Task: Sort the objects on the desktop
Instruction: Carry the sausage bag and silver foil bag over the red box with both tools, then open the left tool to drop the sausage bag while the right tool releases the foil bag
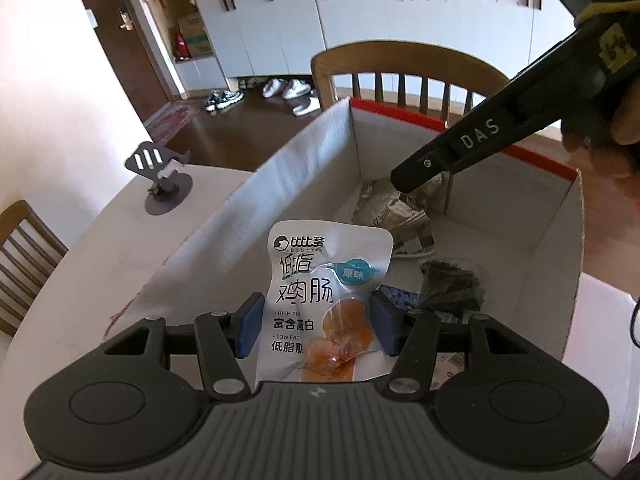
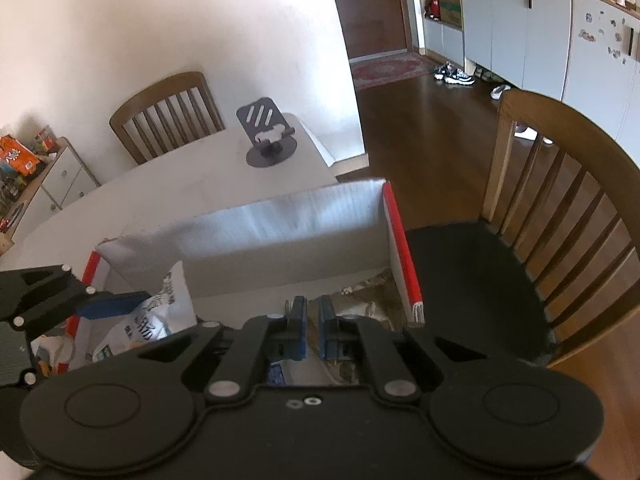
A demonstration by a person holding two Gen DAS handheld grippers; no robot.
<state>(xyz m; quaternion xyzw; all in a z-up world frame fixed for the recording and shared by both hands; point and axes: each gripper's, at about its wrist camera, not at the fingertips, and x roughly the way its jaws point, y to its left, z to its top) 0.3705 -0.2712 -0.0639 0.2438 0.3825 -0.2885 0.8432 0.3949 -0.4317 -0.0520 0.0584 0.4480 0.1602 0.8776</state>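
Observation:
A white cardboard box with a red rim stands on the table. My left gripper is shut on a white snack packet with blue print, held upright over the box's near end. In the right wrist view this packet shows at the left, beside a blue pad of the left gripper. My right gripper is shut, with nothing visible between its pads. It reaches down into the far end of the box. From the left wrist view its black tip hangs just over a crumpled brownish packet.
More packets lie in the box, among them a dark one. A grey phone stand stands on the white table left of the box. Wooden chairs stand behind the box and at the left edge. A hand holds the right gripper.

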